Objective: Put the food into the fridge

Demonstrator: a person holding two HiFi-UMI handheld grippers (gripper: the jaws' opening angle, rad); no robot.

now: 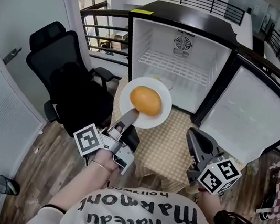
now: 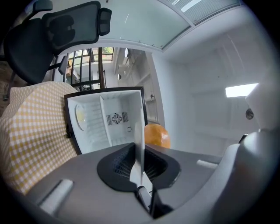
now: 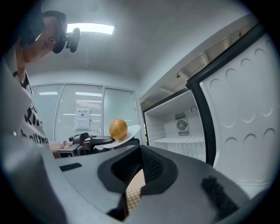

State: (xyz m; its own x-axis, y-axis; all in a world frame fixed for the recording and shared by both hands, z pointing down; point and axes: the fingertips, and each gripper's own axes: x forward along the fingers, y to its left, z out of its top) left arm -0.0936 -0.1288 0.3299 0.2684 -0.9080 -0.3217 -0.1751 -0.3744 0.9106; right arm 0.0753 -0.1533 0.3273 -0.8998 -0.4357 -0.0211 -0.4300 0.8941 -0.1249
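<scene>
A round orange food (image 1: 145, 99) lies on a white plate (image 1: 133, 89), held in the air in front of the open fridge (image 1: 175, 61). My left gripper (image 1: 130, 115) is shut on the plate's near rim. In the left gripper view the plate (image 2: 139, 131) stands edge-on between the jaws, with the orange food (image 2: 156, 134) beside it. My right gripper (image 1: 198, 140) hangs lower right over the table, jaws together and holding nothing. In the right gripper view only a thin slit shows at the right gripper (image 3: 133, 192), and the orange food (image 3: 118, 128) sits at the left.
The fridge door (image 1: 251, 117) swings wide open at the right. A second plate (image 1: 162, 80) with pale food rests on the fridge floor, below a wire shelf (image 1: 174, 65). A yellow checked tablecloth (image 1: 169, 145) covers the table; a black office chair (image 1: 65, 80) stands at the left.
</scene>
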